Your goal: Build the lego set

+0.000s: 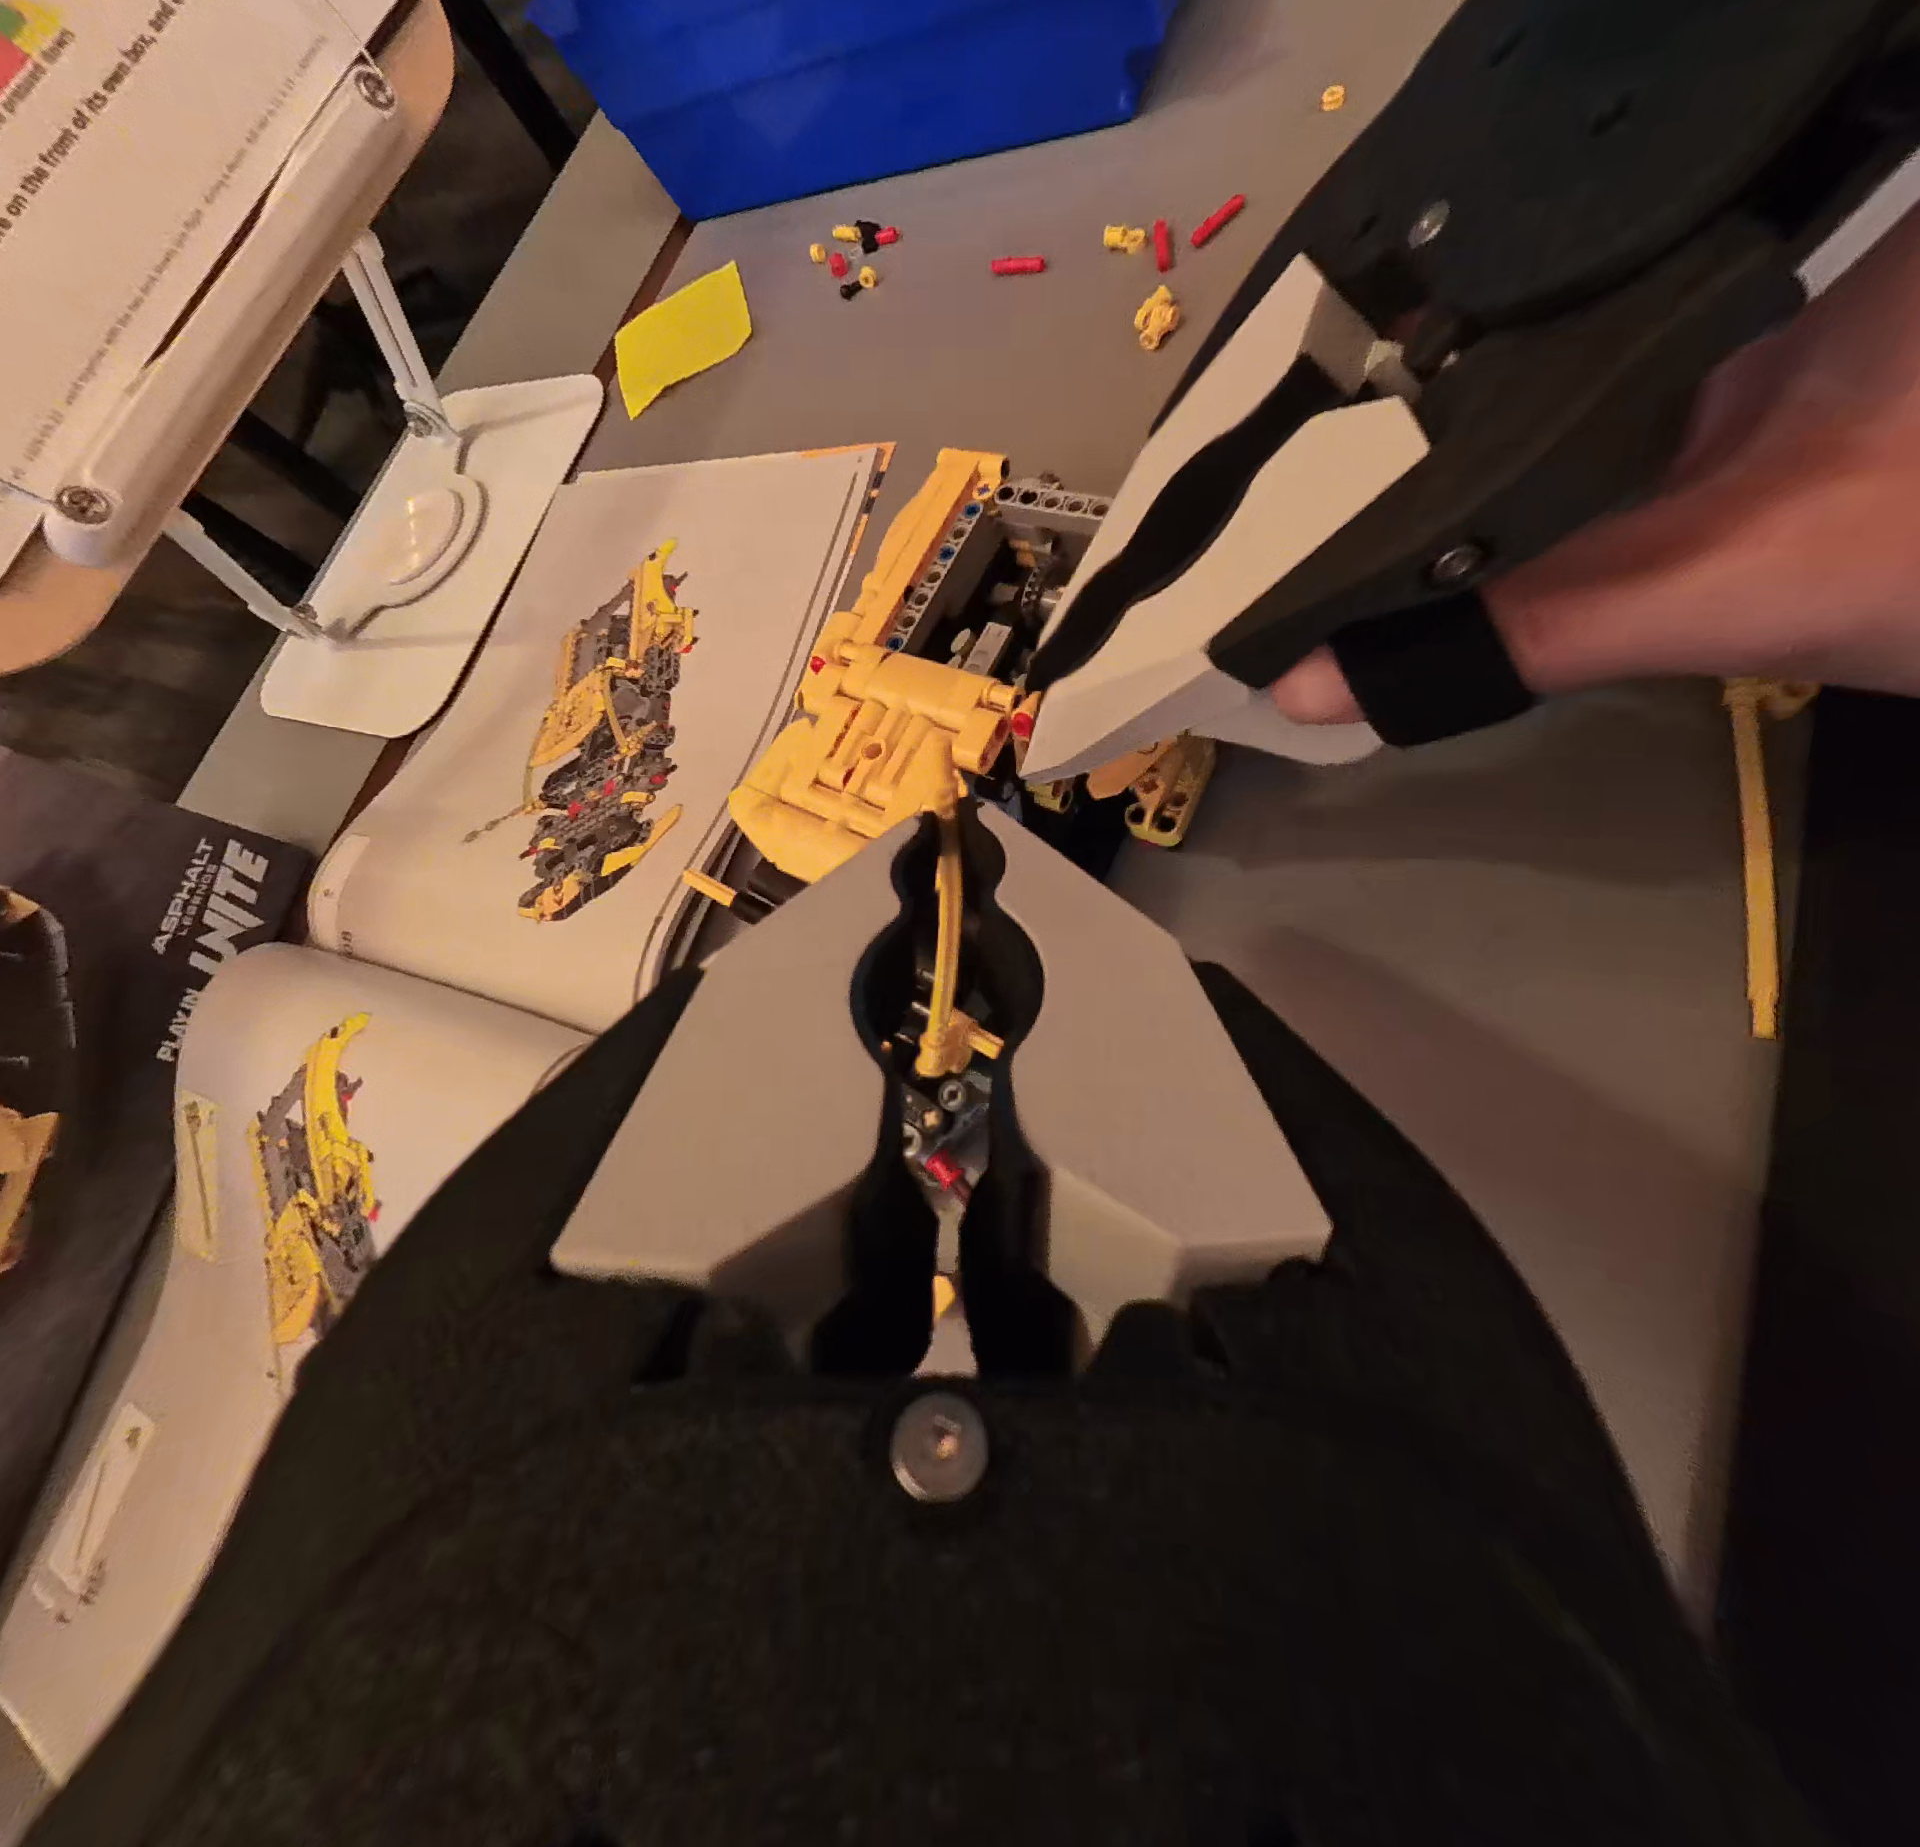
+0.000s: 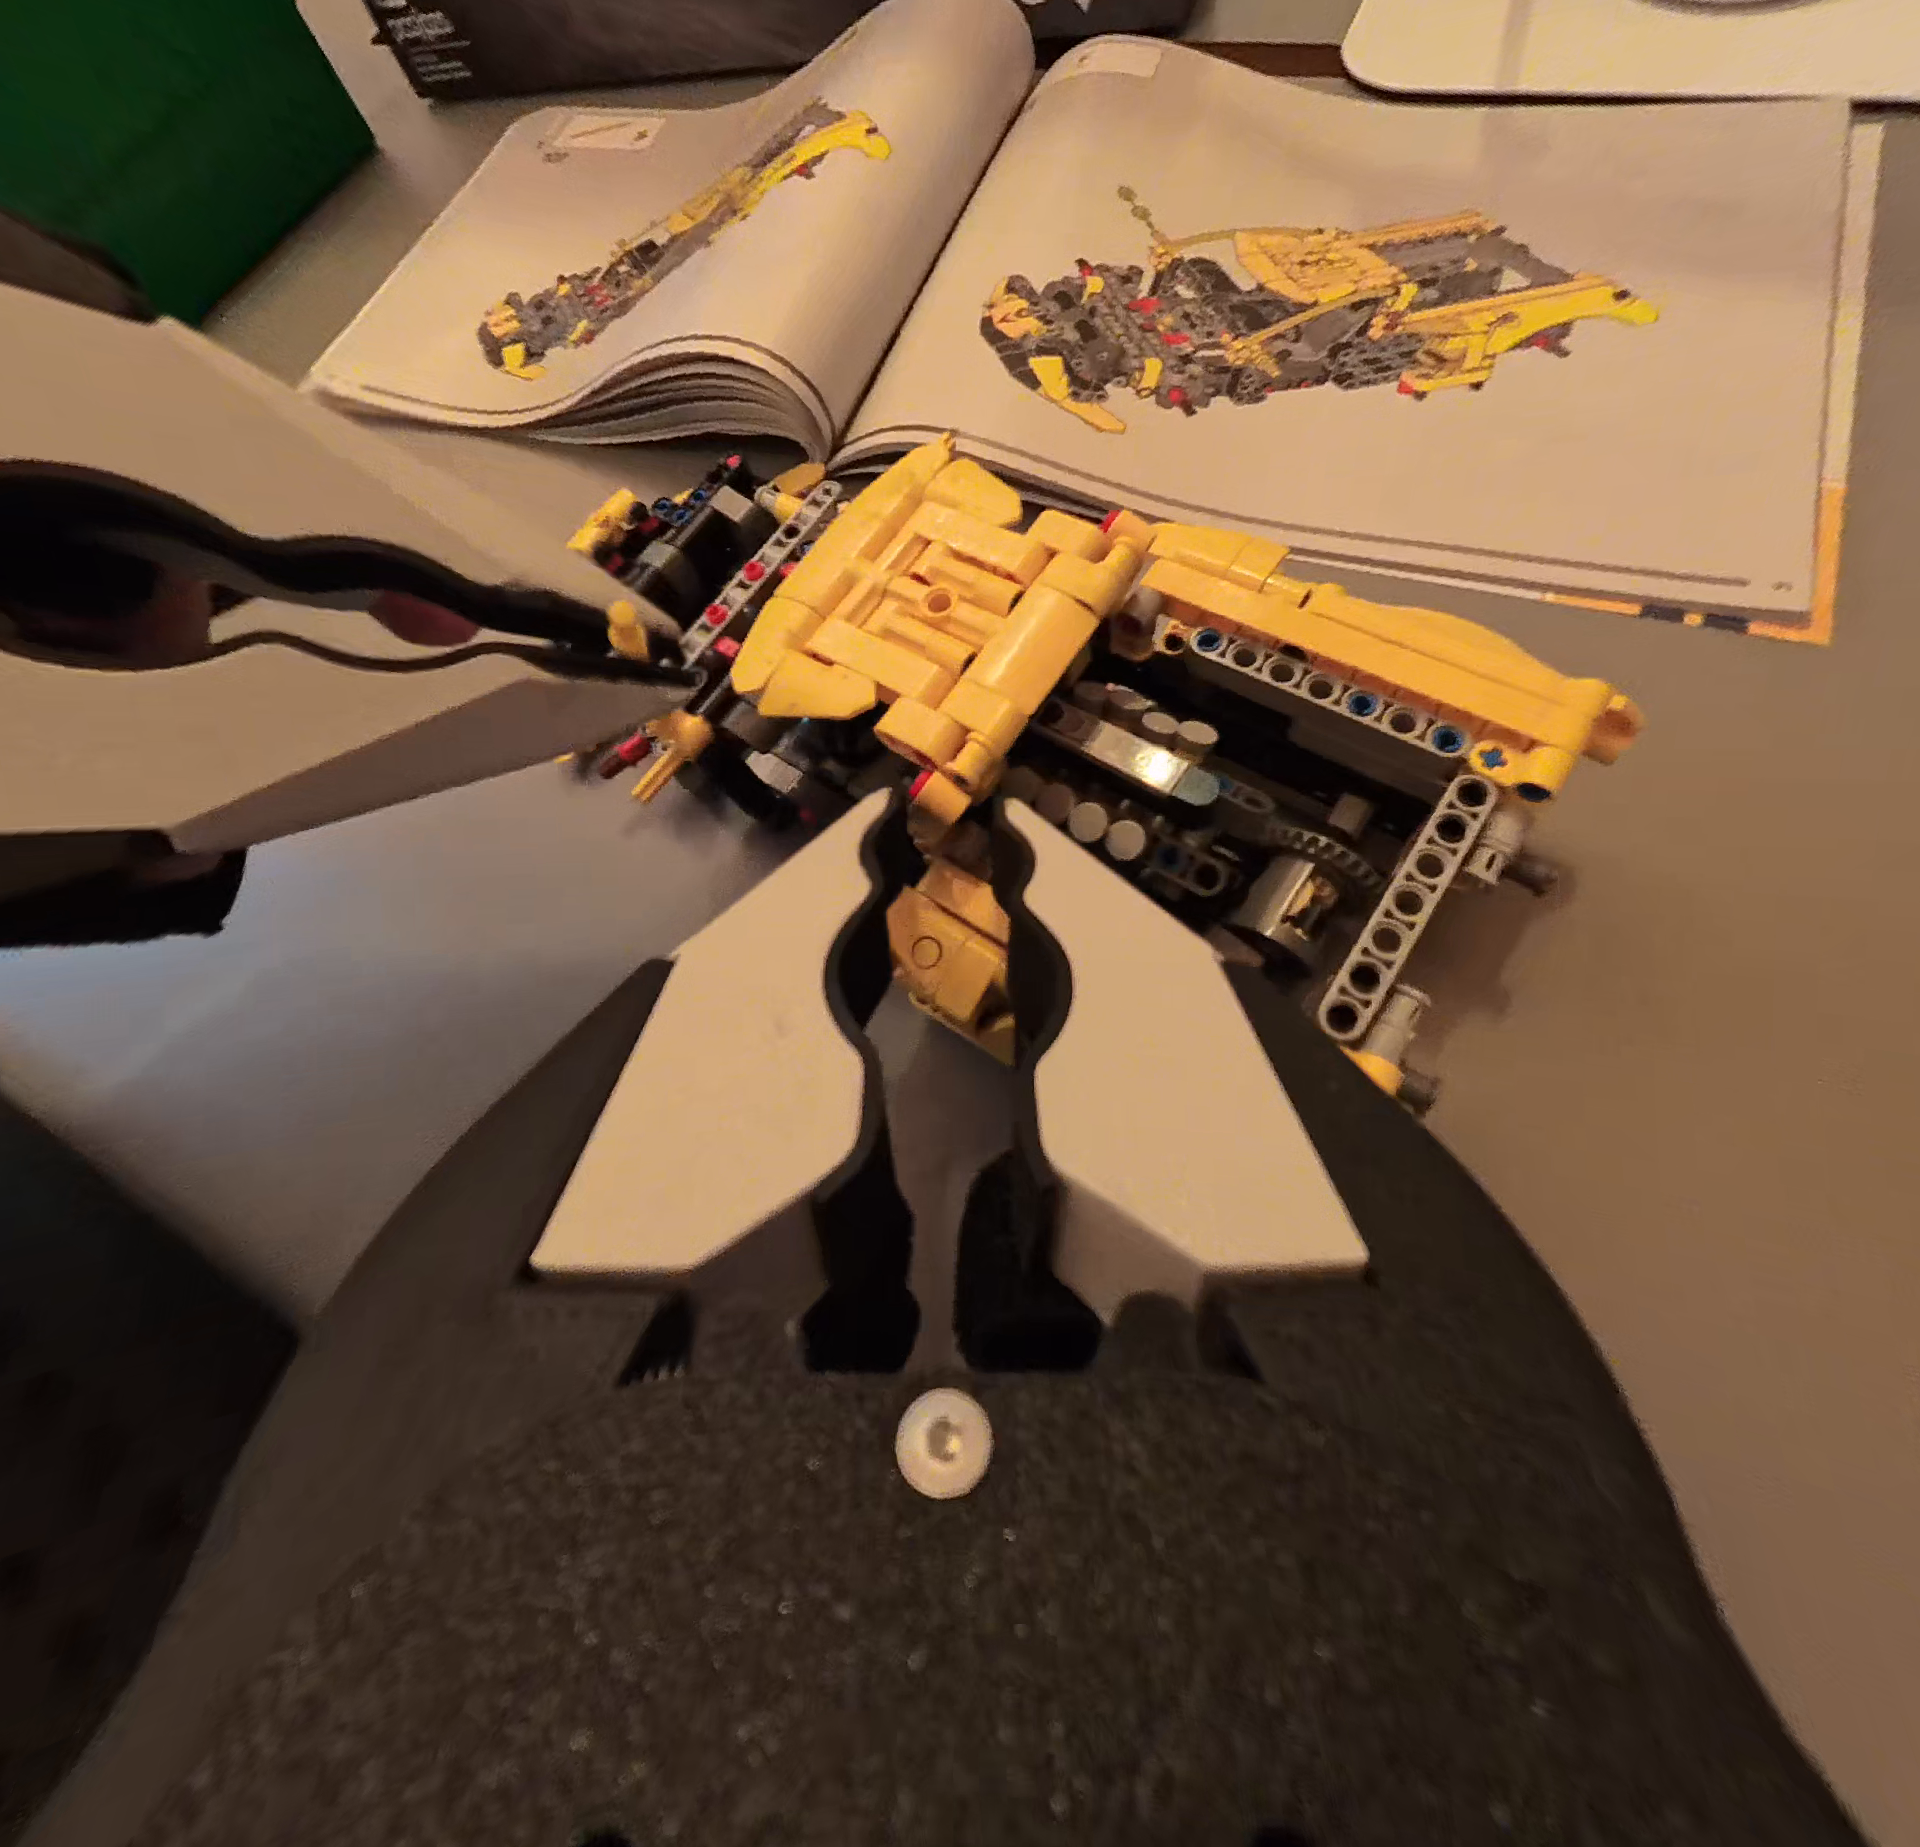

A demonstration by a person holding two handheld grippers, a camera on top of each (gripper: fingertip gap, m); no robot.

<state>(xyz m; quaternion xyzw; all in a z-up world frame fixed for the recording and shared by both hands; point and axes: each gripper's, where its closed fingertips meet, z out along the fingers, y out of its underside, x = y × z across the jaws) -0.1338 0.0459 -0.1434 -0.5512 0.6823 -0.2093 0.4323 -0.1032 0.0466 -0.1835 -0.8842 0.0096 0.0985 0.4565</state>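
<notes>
A: Starting on our left: the left gripper [image 1: 940, 831] has its jaws nearly together, clamped on a thin curved yellow rod [image 1: 948, 924] that runs lengthwise between the fingers, pointing straight ahead of it.

B: And the rod's far end meets the yellow car model [image 2: 1039, 654] right at the left gripper's tips. The model sits directly ahead of that gripper, touching it by way of the rod.

A: Its long axis runs away from the left gripper and a little to its right, toward the grey beam at the far end. From the right gripper [image 2: 945, 821] that same axis lies crosswise, left to right.

B: The right gripper is closed too. We have its jaws pinched on a yellow panel [image 2: 951, 950] at the near edge of the model, just under the yellow roof block.

A: So both our grippers are at the model, one on each of two adjoining sides. We judge the left one is doing the fitting and the right one steadies the body.

B: The move turns on the rod's end lining up with its socket, just ahead of the left tips. We cannot tell whether it is seated.

A: Beyond the model lies the open instruction book [image 2: 1351, 395], touching its far side. Loose red and yellow pins [image 1: 1018, 265] lie well ahead of the left gripper, near a blue bin [image 1: 862, 52].
</notes>
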